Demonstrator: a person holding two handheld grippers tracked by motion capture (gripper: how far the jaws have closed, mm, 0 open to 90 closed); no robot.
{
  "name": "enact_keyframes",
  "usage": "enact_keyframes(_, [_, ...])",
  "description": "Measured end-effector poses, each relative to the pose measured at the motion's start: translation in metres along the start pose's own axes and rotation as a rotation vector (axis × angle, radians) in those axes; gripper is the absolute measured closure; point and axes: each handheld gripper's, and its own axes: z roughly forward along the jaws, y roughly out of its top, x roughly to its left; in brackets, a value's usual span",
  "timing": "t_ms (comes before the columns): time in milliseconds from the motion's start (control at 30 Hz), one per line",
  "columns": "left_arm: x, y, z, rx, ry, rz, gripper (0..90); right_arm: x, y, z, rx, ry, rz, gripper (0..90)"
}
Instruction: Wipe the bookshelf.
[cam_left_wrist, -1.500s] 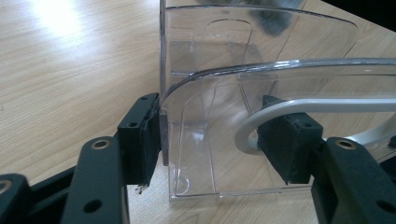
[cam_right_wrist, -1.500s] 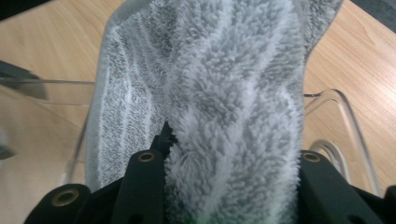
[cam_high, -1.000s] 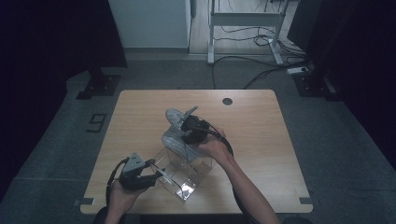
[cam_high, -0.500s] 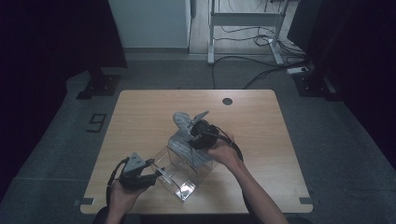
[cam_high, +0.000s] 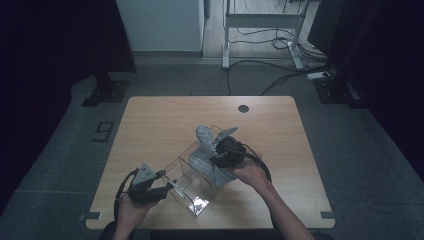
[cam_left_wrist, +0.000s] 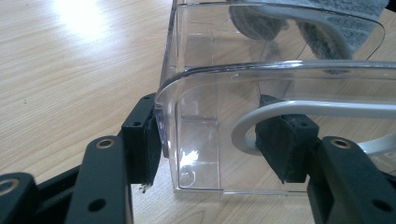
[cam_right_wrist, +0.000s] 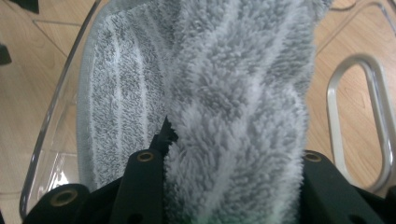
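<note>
Since the earlier frames, the right gripper (cam_high: 220, 150) had been carried rightward and further over the box, while the left gripper (cam_high: 165, 186) had stayed put. On the wooden table (cam_high: 160, 120), a clear plastic box (cam_high: 192, 180) was seen, its near wall (cam_left_wrist: 205, 140) clamped between the left jaws. A grey towel (cam_right_wrist: 233, 93) was held draped into the box's far compartment, pinched between the right jaws; their tips were buried in the pile. A white handle (cam_left_wrist: 299, 109) was only partly visible through the plastic.
</note>
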Motion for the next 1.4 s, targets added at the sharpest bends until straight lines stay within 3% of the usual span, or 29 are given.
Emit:
enact_keyframes(300, [0.000,0.000,0.000,-0.001,-0.003,0.004,42.8,-0.002,-0.027,-0.002,0.001,0.014,0.035,59.4])
enact_keyframes(900, [0.001,0.000,0.002,-0.009,-0.009,0.001,42.7,-0.002,-0.054,0.004,0.007,0.019,0.056,60.4])
enact_keyframes(1400, [0.000,0.002,0.008,-0.024,-0.016,-0.014,41.9,-0.010,-0.070,0.023,0.047,-0.007,0.075,60.7])
